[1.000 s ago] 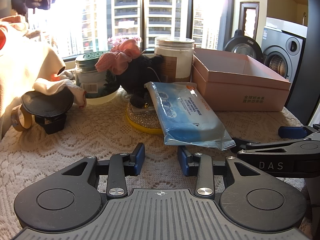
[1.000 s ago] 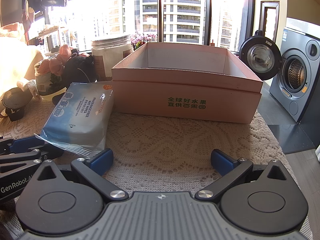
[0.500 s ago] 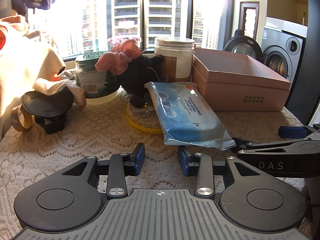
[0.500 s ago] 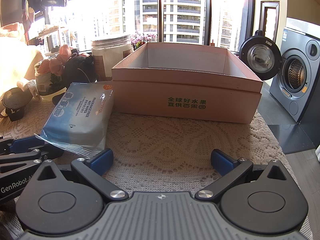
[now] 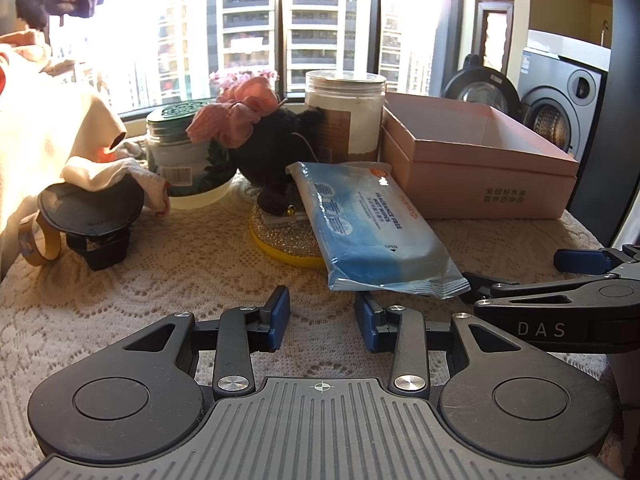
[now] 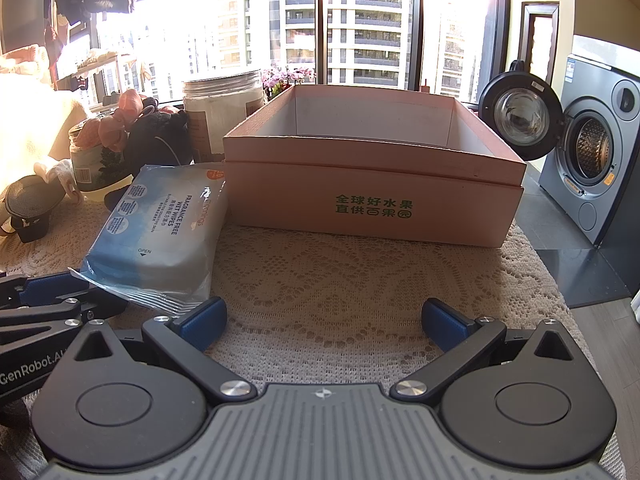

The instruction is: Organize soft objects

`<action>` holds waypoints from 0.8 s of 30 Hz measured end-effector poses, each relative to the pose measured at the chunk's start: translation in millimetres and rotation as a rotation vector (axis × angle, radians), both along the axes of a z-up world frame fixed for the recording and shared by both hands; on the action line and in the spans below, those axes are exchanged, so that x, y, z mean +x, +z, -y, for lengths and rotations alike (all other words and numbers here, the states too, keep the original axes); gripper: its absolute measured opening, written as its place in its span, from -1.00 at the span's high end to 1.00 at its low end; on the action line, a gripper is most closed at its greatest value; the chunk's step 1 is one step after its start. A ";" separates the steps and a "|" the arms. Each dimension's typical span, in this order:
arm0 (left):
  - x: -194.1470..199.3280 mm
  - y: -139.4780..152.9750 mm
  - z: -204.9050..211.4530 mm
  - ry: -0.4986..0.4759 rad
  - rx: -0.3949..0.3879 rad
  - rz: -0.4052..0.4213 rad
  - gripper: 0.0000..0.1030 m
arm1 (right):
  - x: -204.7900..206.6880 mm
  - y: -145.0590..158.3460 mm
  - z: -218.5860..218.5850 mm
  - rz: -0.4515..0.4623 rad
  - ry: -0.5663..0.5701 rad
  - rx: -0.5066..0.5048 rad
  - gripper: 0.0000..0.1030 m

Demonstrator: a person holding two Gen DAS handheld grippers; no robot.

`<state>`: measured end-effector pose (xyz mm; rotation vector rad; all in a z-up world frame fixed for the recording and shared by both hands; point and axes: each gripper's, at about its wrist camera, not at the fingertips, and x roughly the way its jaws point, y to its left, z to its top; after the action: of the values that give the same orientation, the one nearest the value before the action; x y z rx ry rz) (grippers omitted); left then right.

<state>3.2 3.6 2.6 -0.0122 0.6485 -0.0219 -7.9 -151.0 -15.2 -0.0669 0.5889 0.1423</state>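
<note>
On the table, the wipes pack lay left of the box, with the plush and jars behind.

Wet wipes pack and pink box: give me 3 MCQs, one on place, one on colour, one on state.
1. Where does the wet wipes pack lie?
A. inside the box
B. on the lace cloth, left of the box
C. on the washing machine

2. What colour is the box?
A. pink
B. green
C. black

3. How is the right gripper?
A. shut on the pack
B. shut on nothing
C. open, holding nothing

Answers: B, the pack rests on the cloth beside the box; A, pink walls; C, fingers wide apart over bare cloth.
</note>
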 end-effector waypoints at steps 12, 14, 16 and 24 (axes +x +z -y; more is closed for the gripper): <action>7.0 10.2 -29.9 -0.256 -0.002 -0.090 0.48 | 21.5 15.0 4.0 -0.168 0.111 -0.042 -1.00; 9.9 12.2 -41.2 -0.305 -0.079 -0.109 0.48 | 18.6 13.5 4.6 -0.173 0.127 -0.050 -1.00; 16.4 14.0 -54.6 -0.309 -0.163 -0.124 0.47 | 12.3 12.3 5.4 -0.159 0.115 -0.042 -1.00; 28.1 28.0 -94.1 -0.349 -0.295 -0.087 0.38 | -1.3 17.9 -5.9 -0.200 0.176 -0.072 -0.99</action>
<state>31.3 97.7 30.6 -0.1855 0.7234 -0.4553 -9.2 -145.1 2.7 -0.1763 0.7876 0.3010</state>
